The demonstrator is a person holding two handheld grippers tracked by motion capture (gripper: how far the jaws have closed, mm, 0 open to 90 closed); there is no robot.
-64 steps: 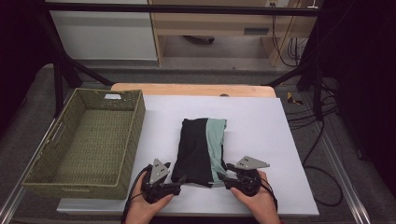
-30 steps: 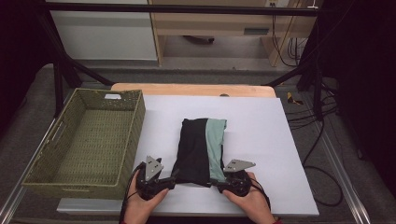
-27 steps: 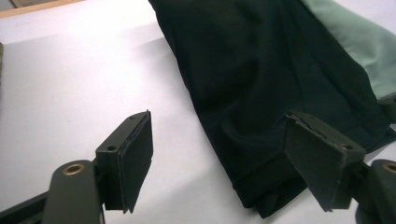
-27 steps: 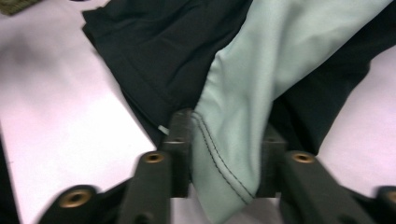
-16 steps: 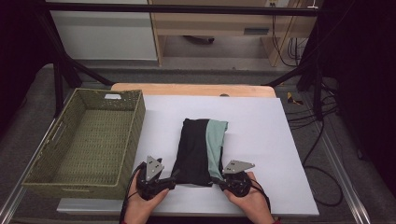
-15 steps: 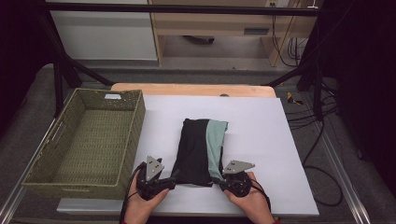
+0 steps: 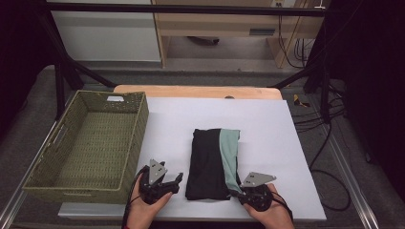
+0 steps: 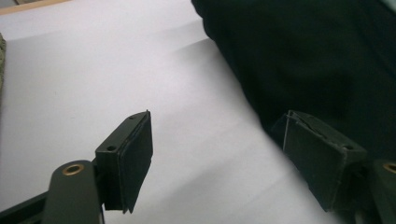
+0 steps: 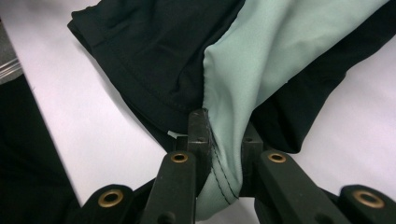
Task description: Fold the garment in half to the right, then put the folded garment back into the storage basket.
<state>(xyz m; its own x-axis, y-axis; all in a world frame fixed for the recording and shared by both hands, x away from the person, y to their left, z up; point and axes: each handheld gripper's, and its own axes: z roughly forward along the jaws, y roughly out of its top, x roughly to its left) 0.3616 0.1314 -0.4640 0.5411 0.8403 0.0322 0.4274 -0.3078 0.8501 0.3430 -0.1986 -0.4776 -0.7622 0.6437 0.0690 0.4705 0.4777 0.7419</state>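
Wicker basket [image 7: 90,143] on tbl's left

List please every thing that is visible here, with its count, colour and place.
folded garment: 1, black with a mint-green panel, middle of the table
basket: 1, olive-green woven, left of the table
table: 1, white top
cables: several, black, on the floor at right
left tool: 1, black, jaws open beside the garment's near left corner
right tool: 1, black, has just closed on the garment's green edge
hands: 2, near edge
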